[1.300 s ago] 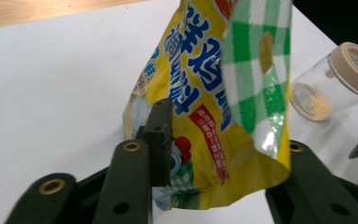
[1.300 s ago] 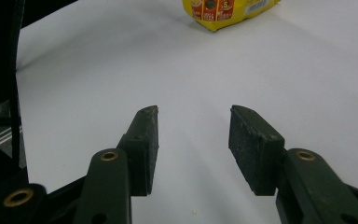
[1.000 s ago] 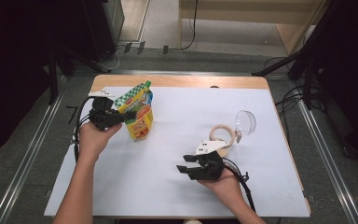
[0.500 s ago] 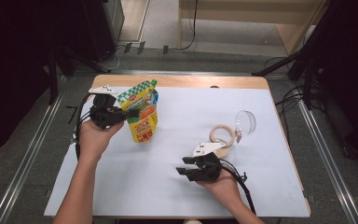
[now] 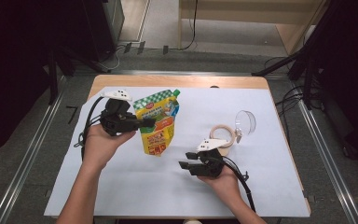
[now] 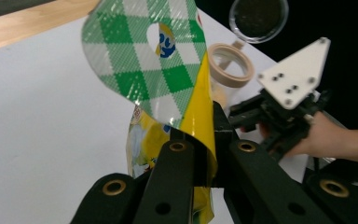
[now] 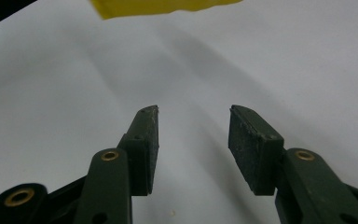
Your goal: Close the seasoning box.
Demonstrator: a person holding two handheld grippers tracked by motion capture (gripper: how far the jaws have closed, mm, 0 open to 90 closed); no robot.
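Pinching the pouch [image 5: 157, 124] by its edge, the left gripper [image 5: 142, 122] holds it off the white sheet [image 5: 121, 186], far left — right gripper [image 5: 190, 167] spread, nothing between its pads, apparently hovering near-centre.

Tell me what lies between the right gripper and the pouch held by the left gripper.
Nothing: in the high view only bare white sheet separates the right gripper from the pouch; the right gripper view shows the same past its open jaws.
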